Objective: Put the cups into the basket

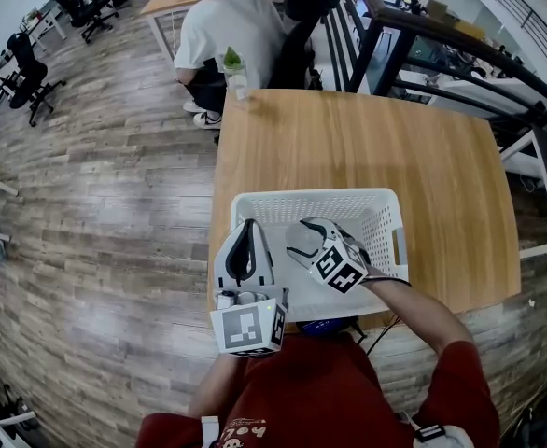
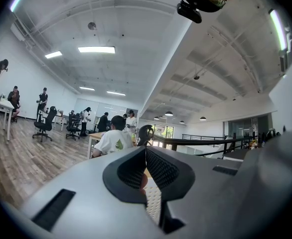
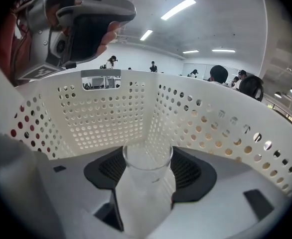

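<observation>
The right claw (image 3: 147, 166) clamps a clear cup (image 3: 146, 193), the white basket (image 3: 106, 113) walling it ahead and on both sides, atop the desk (image 1: 367, 147). Left of it, the left claw (image 2: 146, 171) is pressed together, holding nothing.

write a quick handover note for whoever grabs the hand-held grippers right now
Left hand-held gripper: jaws together, nothing in them, held at the near left rim of the basket.
Right hand-held gripper: shut on a clear cup, down inside the white basket, not yet let go.
Basket: at the near edge of the wooden table.
Done: one cup brought into the basket.
Left: open the right jaws to set it down. No other cup shows on the table; a clear container with green on top at the far left corner is too small to identify.
</observation>
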The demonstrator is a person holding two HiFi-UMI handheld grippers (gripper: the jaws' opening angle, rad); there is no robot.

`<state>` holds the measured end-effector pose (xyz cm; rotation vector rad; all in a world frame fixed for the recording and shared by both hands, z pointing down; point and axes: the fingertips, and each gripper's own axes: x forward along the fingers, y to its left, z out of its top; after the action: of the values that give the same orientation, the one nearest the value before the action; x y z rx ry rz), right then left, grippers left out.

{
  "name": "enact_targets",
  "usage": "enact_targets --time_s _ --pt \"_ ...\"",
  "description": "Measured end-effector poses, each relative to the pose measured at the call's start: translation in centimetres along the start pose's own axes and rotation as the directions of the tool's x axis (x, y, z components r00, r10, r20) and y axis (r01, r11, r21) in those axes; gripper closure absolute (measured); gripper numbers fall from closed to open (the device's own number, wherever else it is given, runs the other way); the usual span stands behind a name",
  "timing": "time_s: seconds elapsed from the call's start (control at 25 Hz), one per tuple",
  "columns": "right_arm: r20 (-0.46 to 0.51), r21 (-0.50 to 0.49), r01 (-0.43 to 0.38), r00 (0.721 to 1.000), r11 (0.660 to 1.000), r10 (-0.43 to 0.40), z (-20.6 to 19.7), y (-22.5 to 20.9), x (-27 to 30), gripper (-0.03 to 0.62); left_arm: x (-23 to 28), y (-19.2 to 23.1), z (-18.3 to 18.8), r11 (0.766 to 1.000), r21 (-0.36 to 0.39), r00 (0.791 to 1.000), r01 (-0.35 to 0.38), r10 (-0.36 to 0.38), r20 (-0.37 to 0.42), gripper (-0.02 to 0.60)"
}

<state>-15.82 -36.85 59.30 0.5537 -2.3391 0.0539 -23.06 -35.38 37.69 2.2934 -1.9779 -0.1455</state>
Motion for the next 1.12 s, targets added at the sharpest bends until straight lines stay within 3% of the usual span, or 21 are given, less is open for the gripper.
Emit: enact_targets --time_s 0.28,1.12 --pt "-0.064 0.021 0.003 0.998 1.0 -0.002 -1.2 -0.4 -0.7 0.309 0.0 -0.3 -0.2 1.0 -0.004 1.0 0.008 -0.008 -0.004 0.572" --pt "-0.124 0.113 -0.006 0.992 0.994 0.02 -2.4 -1.4 -1.0 0.306 0.2 -0.6 -0.4 1.0 -0.003 1.0 0.014 -0.014 -0.003 0.572"
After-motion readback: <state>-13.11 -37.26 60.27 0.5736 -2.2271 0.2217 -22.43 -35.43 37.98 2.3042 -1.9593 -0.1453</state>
